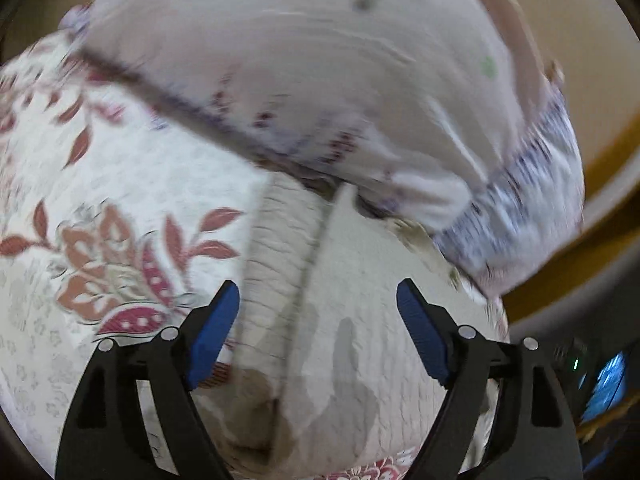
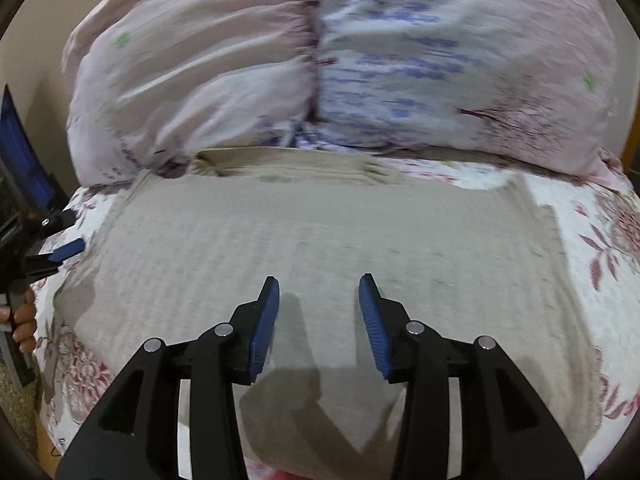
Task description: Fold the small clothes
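Observation:
A beige ribbed garment (image 2: 320, 232) lies spread flat on a floral bedsheet (image 2: 600, 248), its far edge against a pillow. My right gripper (image 2: 319, 292) hangs open just above the garment's near half, with nothing between its blue pads. In the left wrist view the same garment (image 1: 352, 280) shows a seam or folded edge running down its middle. My left gripper (image 1: 318, 308) stands wide open over that line, holding nothing. One of the left gripper's blue fingers (image 2: 70, 249) also shows at the garment's left edge in the right wrist view.
A large pale pink pillow (image 2: 240, 80) with purple print lies along the far side of the bed, seen too in the left wrist view (image 1: 320, 60). A hand (image 2: 24, 316) grips the left tool's handle. The bed's edge falls away at the left.

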Available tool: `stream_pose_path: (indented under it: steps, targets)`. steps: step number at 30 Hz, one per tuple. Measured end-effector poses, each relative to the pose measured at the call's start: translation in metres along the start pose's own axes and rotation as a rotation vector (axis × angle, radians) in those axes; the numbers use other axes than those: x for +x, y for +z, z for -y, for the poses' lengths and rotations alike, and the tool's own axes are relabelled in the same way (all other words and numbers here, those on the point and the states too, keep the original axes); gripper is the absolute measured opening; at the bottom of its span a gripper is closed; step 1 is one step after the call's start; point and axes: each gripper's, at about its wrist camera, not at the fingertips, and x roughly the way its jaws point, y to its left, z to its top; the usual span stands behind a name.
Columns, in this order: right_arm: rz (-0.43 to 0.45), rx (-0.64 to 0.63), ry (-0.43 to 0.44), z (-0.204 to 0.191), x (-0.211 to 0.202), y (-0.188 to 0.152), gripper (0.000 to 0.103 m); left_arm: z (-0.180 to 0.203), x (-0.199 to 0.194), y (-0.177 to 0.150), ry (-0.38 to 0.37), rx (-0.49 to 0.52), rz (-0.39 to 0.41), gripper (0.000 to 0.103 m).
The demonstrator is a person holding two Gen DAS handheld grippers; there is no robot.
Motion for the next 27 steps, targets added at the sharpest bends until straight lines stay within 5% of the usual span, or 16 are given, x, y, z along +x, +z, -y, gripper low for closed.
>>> stream_pose_path:
  steps: [10,15,18,22,27]
  targets:
    - [-0.019,-0.062,-0.042,-0.023,0.022,-0.005,0.054,-0.006,0.018,0.001,-0.072,-0.087,-0.059,0.079]
    - [-0.016,-0.06,-0.031,-0.022,0.021,-0.005,0.054,-0.001,0.024,-0.002,-0.072,-0.083,-0.072,0.069]
    - [-0.011,-0.063,-0.03,-0.022,0.021,-0.005,0.054,-0.002,0.026,-0.003,-0.071,-0.09,-0.076,0.059]
    - [-0.012,-0.063,-0.028,-0.022,0.021,-0.006,0.055,-0.002,0.033,-0.006,-0.051,-0.087,-0.115,0.028]
    - [-0.009,-0.064,-0.027,-0.022,0.02,-0.006,0.055,0.007,0.032,-0.006,-0.049,-0.066,-0.112,0.021]
